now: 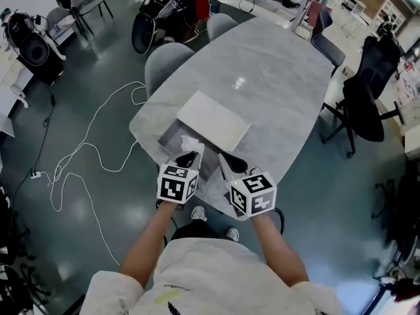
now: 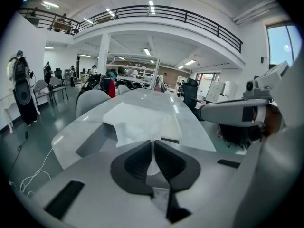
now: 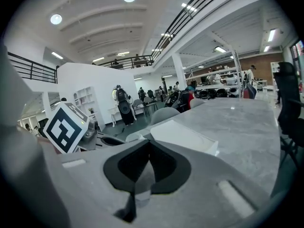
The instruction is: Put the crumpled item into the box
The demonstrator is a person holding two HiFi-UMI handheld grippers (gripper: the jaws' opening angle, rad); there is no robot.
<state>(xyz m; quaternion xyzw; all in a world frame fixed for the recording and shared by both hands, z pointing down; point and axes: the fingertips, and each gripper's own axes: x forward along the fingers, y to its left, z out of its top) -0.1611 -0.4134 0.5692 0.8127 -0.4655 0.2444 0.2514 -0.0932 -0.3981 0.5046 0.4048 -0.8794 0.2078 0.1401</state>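
the grey desk (image 1: 275,77) carries a white lid (image 1: 213,121) beside the open box (image 1: 169,136). the crumpled item (image 1: 191,142) is over the box, pinched in the clenched left gripper (image 1: 189,156). the right gripper (image 1: 230,161) is closed on nothing, just beside.

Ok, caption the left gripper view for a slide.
Left claw pinches crumpled white paper over the open grey box.

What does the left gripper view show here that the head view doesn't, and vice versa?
Left gripper view only: the left gripper with jaws pressed together on the crumpled paper, and the balcony railing overhead. Head view only: the person's forearms and that gripper's marker cube. Both: the open box, white lid, table.
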